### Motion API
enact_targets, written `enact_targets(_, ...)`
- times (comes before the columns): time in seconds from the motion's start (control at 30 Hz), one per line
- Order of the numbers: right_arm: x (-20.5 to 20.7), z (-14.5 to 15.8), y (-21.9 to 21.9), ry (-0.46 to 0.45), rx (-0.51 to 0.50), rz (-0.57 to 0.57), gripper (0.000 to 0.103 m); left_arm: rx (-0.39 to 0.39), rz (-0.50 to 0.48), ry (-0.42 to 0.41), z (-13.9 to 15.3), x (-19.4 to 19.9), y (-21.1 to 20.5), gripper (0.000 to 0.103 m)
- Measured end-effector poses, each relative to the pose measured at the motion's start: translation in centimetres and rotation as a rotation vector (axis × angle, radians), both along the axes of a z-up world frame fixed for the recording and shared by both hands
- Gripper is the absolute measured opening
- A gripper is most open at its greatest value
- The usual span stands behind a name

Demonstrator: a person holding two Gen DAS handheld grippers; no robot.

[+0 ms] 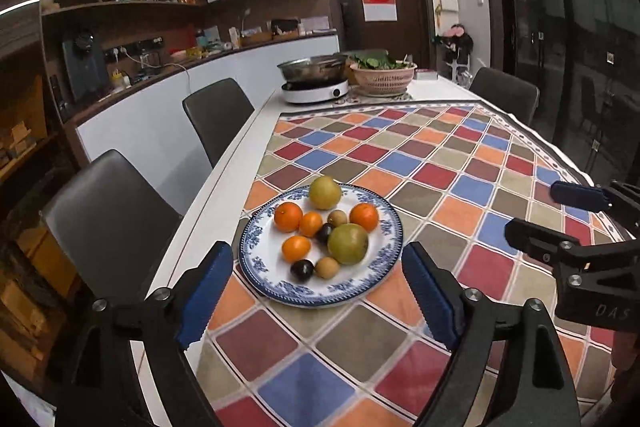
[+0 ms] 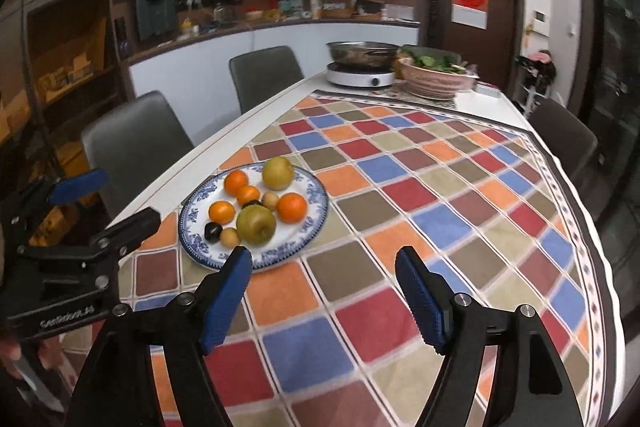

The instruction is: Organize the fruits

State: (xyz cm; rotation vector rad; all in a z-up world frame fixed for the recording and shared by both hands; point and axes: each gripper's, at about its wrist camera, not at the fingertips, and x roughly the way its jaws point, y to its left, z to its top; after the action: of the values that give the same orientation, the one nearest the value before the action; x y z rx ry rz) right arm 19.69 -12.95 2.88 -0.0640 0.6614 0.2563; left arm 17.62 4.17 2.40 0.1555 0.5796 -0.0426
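Fruit (image 1: 347, 243) sits piled on the plate (image 1: 384, 269): round, smooth, rollable, bruisable, so grip across the middle. Left hand-held gripper (image 1: 316, 297) and right hand-held gripper (image 2: 324, 297) gape wide, both empty.

A round white plate (image 1: 256, 259) with a blue floral rim lies flat on the checkered tablecloth, near the table's left edge, and holds all the fruit. 2 large yellow-green pears (image 1: 348, 243) sit on it, 1 at the far rim (image 1: 325, 192) and 1 toward the near right. 4 oranges (image 1: 288, 216) lie around the middle, 1 of them at the right (image 1: 364, 216). 2 small dark plums (image 1: 302, 269) and 2 small tan round fruits (image 1: 327, 267) lie among them, most touching their neighbours.
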Motion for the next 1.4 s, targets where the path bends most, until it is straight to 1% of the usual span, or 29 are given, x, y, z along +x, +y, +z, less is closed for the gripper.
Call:
enact_targets(0.07, -1.3, 0.2, -0.8, -0.025, -0.008, -0.023, 0.08, -0.012, 0.001, -0.005, 0.0, -1.0, -0.4, 0.087)
enact_targets(0.17, -3.4, 0.3, -1.9, -0.064, -0.02, -0.061, 0.08, -0.029, 0.003, -0.009, -0.1, -2.6, -1.0, 0.087)
enact_targets(0.23, -4.5, 0.2, -2.5, -0.063, -0.006, -0.078, 0.08, -0.033, -0.004, -0.015, -0.1, -3.5, -1.3, 0.088)
enact_targets(0.3, -5.4, 0.0, -2.9, -0.055, -0.001, -0.084, 0.08, -0.038, -0.012, -0.022, -0.1, -4.3, -1.6, 0.092)
enact_targets(0.43, -7.2, -0.5, -3.7, -0.069, -0.011, -0.109, 0.08, -0.019, -0.021, -0.05, -0.4, -5.9, -2.3, 0.093)
enact_targets(0.5, -7.9, -0.7, -3.9, -0.074, -0.02, -0.117, 0.08, -0.013, -0.022, -0.051, -0.5, -6.5, -2.5, 0.093)
enact_targets(0.7, -9.6, -0.4, -4.9, -0.1, -0.03, -0.149, 0.08, -0.033, -0.021, -0.055, -0.7, -7.8, -2.8, 0.095)
enact_targets(1.07, -11.9, 0.7, -5.1, -0.166, -0.035, -0.163, 0.08, -0.041, -0.025, -0.093, -0.1, -9.6, -3.3, 0.098)
enact_targets(1.4, -12.5, 0.5, -5.6, -0.158, -0.011, -0.166, 0.08, -0.029, -0.027, -0.116, 0.3, -10.3, -3.8, 0.101)
